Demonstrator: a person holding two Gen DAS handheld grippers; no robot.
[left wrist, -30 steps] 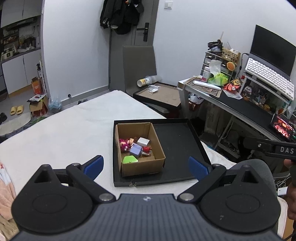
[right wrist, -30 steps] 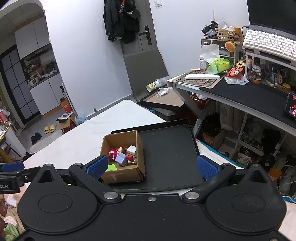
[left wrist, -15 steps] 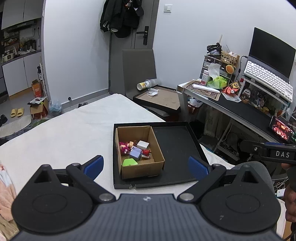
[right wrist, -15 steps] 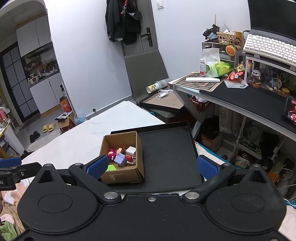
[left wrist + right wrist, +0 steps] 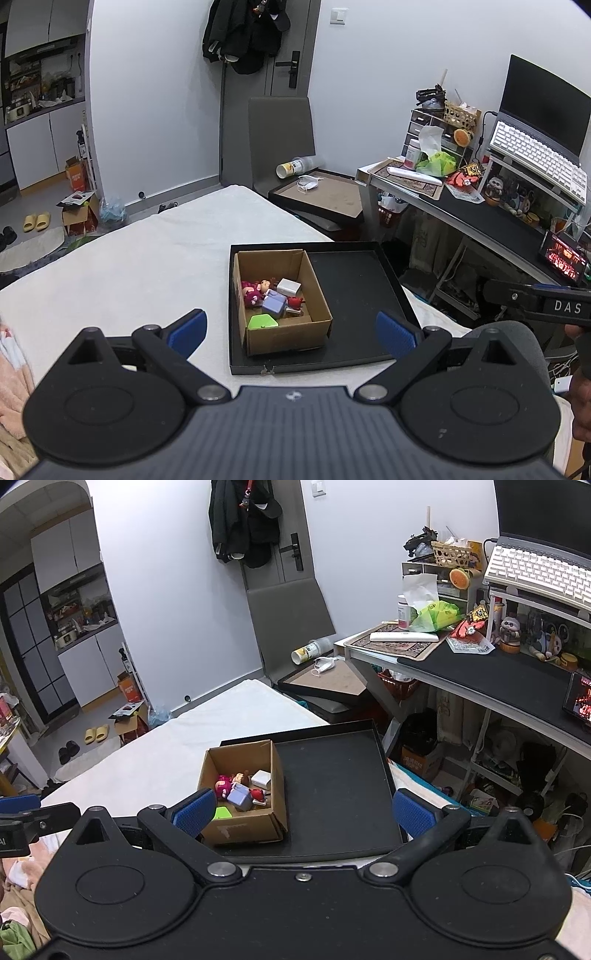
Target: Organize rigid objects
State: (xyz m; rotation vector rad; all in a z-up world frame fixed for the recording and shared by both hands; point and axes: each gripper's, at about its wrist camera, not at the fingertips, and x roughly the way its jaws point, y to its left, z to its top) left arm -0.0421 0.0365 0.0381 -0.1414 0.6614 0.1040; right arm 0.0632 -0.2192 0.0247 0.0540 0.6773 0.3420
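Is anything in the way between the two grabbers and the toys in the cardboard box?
Nothing visible blocks them. The open left gripper and open right gripper both hang empty above the near edge of the flat black tray. The brown cardboard box has no lid, so the small toys can be reached from above.

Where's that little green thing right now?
The green thing lies in the near corner of the cardboard box, in front of the purple block; the box sits on the left of the black tray.
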